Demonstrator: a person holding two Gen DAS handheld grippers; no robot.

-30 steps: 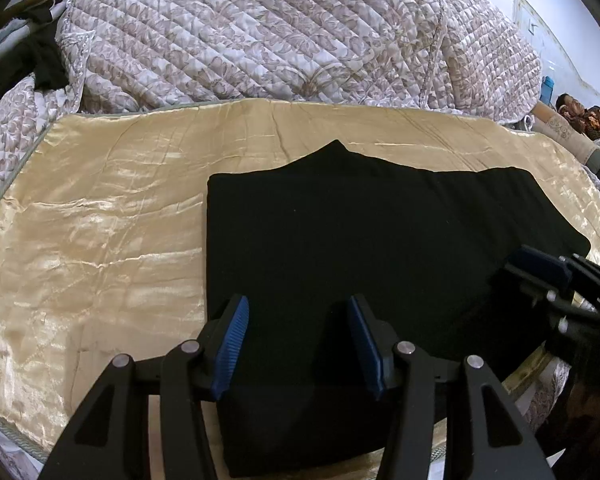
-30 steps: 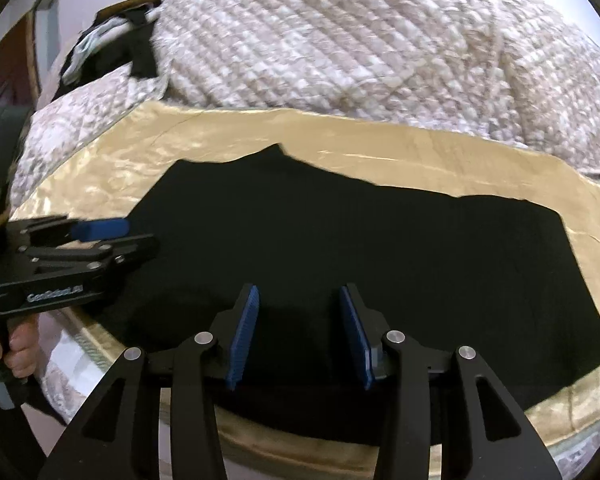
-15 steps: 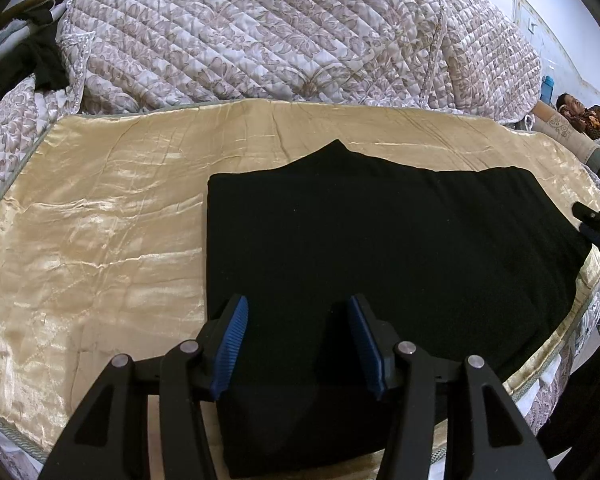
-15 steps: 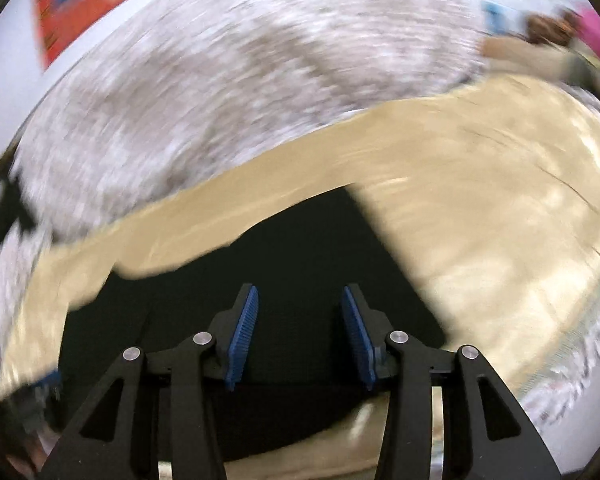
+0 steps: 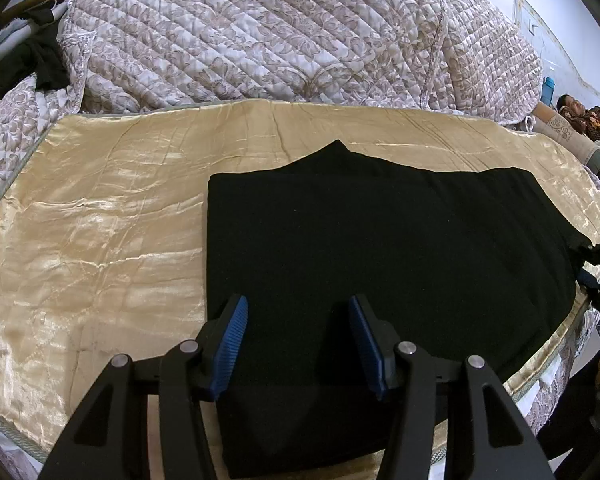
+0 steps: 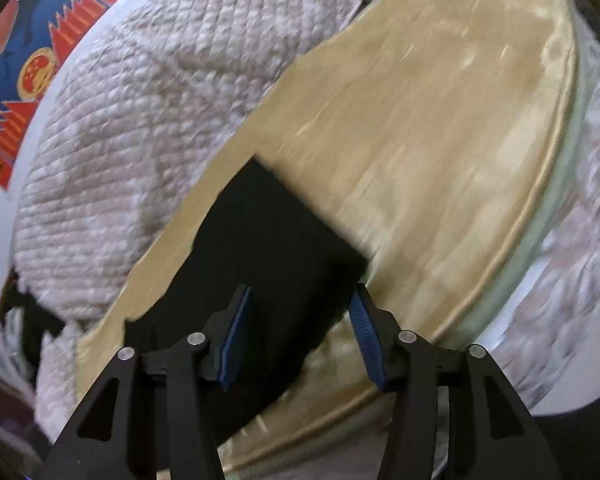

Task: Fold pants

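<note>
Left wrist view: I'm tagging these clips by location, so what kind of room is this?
Most likely a home bedroom. The black pants lie on a gold satin bedspread over a bed, a quilted floral comforter is heaped behind, and a red and blue poster hangs on the wall.
</note>
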